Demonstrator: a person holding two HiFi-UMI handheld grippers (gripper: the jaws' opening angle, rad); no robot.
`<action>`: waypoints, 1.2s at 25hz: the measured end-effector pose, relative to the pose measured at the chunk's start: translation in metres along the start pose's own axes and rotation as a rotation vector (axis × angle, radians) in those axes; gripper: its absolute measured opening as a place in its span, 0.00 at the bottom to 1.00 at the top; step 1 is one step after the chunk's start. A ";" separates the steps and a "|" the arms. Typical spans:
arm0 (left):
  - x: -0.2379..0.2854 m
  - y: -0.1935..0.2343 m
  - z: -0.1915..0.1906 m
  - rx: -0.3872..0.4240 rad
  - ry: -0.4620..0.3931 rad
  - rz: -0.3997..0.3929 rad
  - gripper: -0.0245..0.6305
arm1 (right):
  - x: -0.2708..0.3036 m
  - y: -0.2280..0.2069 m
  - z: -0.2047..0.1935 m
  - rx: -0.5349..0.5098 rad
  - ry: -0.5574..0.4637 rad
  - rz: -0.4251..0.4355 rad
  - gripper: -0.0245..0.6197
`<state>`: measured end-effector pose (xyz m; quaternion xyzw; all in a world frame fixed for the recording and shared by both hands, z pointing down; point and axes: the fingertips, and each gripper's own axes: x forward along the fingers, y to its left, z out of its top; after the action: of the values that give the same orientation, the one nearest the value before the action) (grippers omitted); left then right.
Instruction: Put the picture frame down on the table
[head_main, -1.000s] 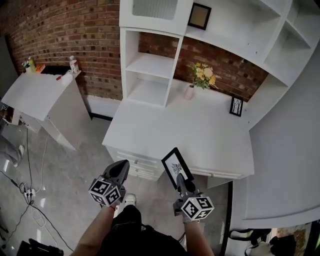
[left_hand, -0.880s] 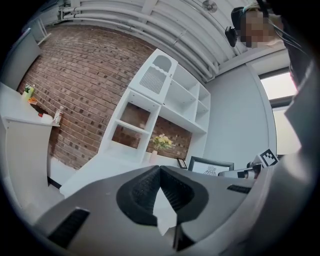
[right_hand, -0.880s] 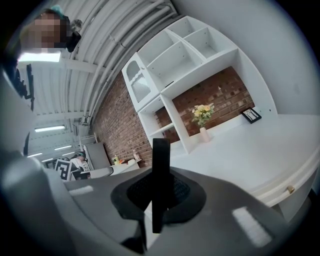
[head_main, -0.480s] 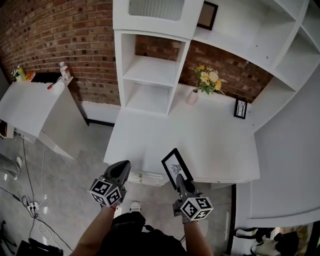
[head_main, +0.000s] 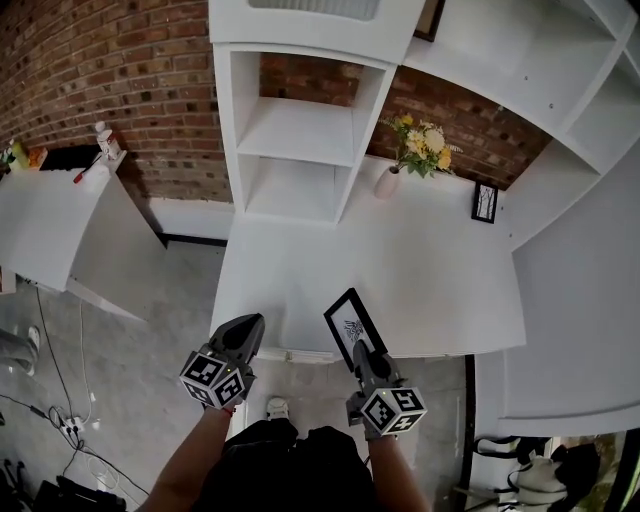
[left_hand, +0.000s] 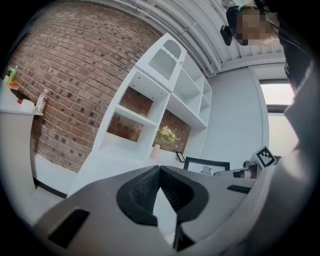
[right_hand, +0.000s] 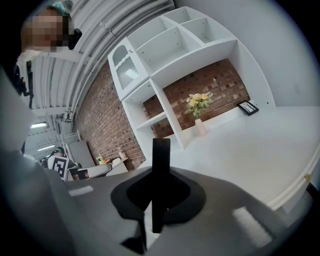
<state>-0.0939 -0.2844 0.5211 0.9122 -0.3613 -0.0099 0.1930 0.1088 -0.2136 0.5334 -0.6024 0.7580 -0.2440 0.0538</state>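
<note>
- Brick wall (head_main: 110, 70) at back; white shelving unit (head_main: 300, 130) stands against it; grey floor (head_main: 130, 340) w/ cables (head_main: 60, 420) at lower left.
- White table (head_main: 420, 290) sits below the shelving; top mostly bare; vase (head_main: 387, 183) w/ yellow flowers (head_main: 425, 150) at rear, just beside the shelving; small frame (head_main: 485, 202) upright at rear right, well apart from vase.
- Second white counter (head_main: 50, 220) at left, apart from table; small items on its far end, too small to id.
- Right gripper (head_main: 358, 352): jaws clamped on lower part of picture frame (head_main: 350, 325); right gripper view shows the frame edge-on, upright between the dark pads (right_hand: 132, 194); grip firm on both sides.
- Picture frame: black border, white mount, small dark print; held tilted, over table's front edge in head view; appears clear of the top, not set down; nothing but the gripper touches it.
- Left gripper (head_main: 246, 326): jaws together at the tips, nothing between them; positioned left of right gripper, near table's front-left corner, apart from the frame.
- Left gripper view: picture frame shows at right w/ right gripper beside it; vase and shelving beyond.
- Forearms (head_main: 185, 465) at bottom of head view, one behind each gripper.
</note>
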 end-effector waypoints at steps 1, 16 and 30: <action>0.001 0.003 -0.001 -0.004 0.002 -0.001 0.02 | 0.003 0.000 -0.003 -0.003 0.007 -0.004 0.07; 0.014 0.030 -0.011 -0.017 0.032 0.044 0.02 | 0.058 -0.004 -0.024 -0.074 0.074 0.023 0.07; 0.056 0.044 0.001 -0.006 0.045 0.059 0.02 | 0.108 -0.014 -0.015 -0.148 0.114 0.071 0.07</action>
<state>-0.0816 -0.3513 0.5430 0.9005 -0.3837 0.0151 0.2041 0.0864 -0.3127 0.5756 -0.5624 0.7968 -0.2194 -0.0254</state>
